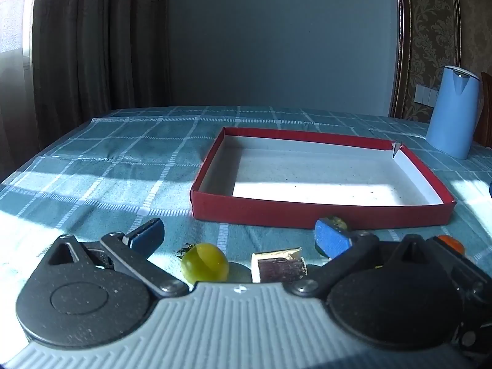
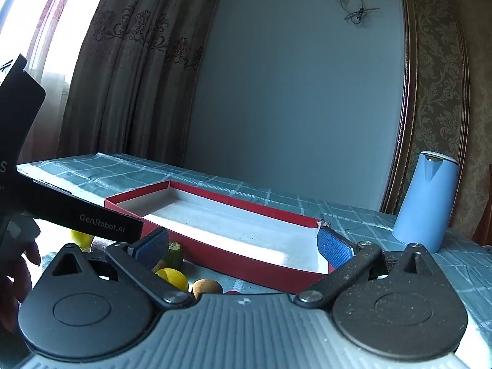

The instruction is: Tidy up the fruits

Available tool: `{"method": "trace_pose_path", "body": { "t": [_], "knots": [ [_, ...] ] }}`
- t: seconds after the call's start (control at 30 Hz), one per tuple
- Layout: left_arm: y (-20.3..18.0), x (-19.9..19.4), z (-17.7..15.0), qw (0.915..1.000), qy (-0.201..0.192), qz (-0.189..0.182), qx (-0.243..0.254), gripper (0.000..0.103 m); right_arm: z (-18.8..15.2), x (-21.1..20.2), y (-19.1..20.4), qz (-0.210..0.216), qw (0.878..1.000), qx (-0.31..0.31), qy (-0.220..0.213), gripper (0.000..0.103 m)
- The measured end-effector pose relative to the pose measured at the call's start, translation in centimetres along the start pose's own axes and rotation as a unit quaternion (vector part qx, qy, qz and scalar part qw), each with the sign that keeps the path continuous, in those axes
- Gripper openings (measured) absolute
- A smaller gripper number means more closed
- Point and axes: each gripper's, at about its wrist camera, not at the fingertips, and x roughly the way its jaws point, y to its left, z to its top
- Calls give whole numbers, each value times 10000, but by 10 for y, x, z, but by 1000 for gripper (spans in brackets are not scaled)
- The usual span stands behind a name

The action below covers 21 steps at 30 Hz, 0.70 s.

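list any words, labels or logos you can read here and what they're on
"Gen.Robot.AI": white print on the black arm of the left tongs' handle, seen in the right wrist view.
A large "S" and smaller print below it at that view's left edge: cut off, unreadable.
The red box, blue kettle and small brown block show no readable text.

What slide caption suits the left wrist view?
Open left gripper over a green tomato before an empty red tray.

The right tool (image 2: pixel 243 246) hung wide open before the red box (image 2: pixel 246 259); a yellow fruit (image 2: pixel 173 278) and brown fruit (image 2: pixel 206 286) sat just below, blue kettle (image 2: pixel 426 203) right.
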Motion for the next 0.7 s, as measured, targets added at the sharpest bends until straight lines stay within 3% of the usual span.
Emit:
{"method": "trace_pose_path", "body": {
  "t": [0.1,0.23,0.37,0.43,0.53,0.63,0.7],
  "knots": [
    [2,0,-1,9999,8,112,-26,103,0,6,-2,24,9996,-44,278,103],
    [3,0,-2,9999,46,157,-23,103,-2,-8,-21,-11,9989,470,48,103],
    [7,0,-1,9993,11,361,-115,103,-3,5,-33,-43,9949,885,477,103],
    [11,-2,0,9984,-69,540,-182,103,-4,8,-30,-147,9951,723,654,103],
    [22,-4,2,9959,-172,784,-426,103,-3,0,-18,-198,9976,331,579,103],
    [30,-3,3,9970,-1,498,-585,103,-3,-6,-11,-194,9989,260,345,103],
    [26,-2,2,9978,36,453,-488,103,-4,-3,-8,20,9974,105,712,103]
  ]
}}
